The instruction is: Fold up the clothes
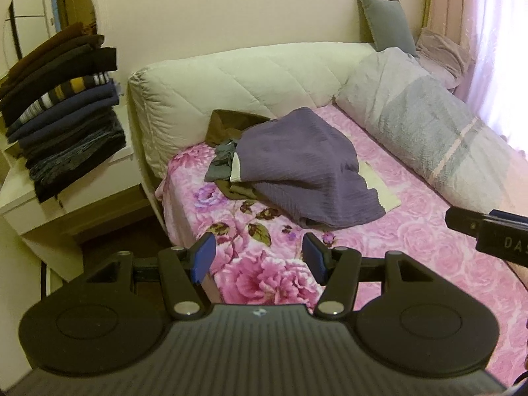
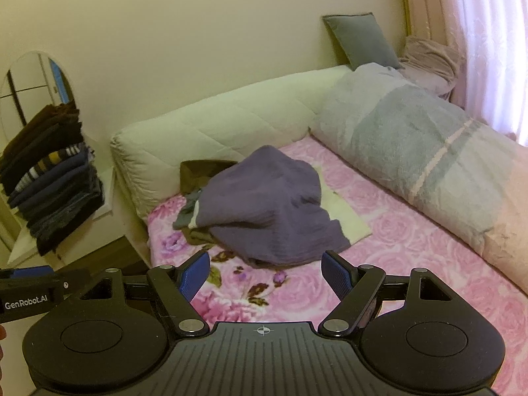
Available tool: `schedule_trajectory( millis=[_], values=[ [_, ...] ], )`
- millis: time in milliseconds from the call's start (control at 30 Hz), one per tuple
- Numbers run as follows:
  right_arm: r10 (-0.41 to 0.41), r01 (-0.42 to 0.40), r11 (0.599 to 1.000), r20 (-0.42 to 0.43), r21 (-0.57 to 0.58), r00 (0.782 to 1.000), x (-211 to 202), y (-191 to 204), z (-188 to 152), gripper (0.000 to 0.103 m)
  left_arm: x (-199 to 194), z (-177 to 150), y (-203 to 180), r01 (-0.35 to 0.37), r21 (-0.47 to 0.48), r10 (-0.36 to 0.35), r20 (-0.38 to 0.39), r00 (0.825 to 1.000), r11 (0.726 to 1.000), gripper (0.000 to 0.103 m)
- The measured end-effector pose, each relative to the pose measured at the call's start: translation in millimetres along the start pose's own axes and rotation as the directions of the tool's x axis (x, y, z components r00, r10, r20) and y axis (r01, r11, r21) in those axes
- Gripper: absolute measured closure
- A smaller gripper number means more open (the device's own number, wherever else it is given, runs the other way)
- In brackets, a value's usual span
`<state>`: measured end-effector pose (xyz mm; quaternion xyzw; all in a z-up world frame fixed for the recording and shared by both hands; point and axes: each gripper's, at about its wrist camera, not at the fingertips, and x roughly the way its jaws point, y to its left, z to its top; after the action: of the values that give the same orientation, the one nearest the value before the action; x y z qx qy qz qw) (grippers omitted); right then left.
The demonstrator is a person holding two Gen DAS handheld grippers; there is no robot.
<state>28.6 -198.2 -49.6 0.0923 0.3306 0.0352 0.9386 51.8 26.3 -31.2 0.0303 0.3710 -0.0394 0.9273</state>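
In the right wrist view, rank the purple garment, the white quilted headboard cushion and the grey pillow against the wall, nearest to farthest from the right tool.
1. Purple garment, crumpled on the bed just ahead of the open right tool.
2. White quilted headboard cushion, behind the clothes pile, toward the left.
3. Grey pillow, propped against the wall at upper right.

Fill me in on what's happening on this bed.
A person is holding a two-finger tool in each hand over the pink floral bed, sorting laundry to fold. The left tool and the right tool both hang open and hold nothing. Ahead lies an unfolded heap topped by a purple garment. A stack of folded clothes already sits on the white stand beside the bed.
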Motion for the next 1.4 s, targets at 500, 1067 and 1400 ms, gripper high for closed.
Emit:
schedule_trajectory(
  millis=[500, 1067, 1400],
  values=[
    [-0.020, 0.031, 0.996, -0.129, 0.088, 0.991, 114, 9, 29, 0.026, 120, 50, 41, 0.091, 0.043, -0.088, -0.065, 0.994, 0.995, 0.049],
    [-0.075, 0.125, 0.966, -0.219, 0.225, 0.973, 235, 18, 74, 0.026, 238, 127, 78, 0.187, 0.093, -0.174, -0.136, 0.975, 0.978, 0.049],
    [0.074, 0.087, 0.799, -0.241, 0.595, 0.968, 295, -14, 70, 0.026, 302, 150, 84, 0.234, 0.118, -0.207, -0.207, 0.956, 0.965, 0.049]
  ],
)
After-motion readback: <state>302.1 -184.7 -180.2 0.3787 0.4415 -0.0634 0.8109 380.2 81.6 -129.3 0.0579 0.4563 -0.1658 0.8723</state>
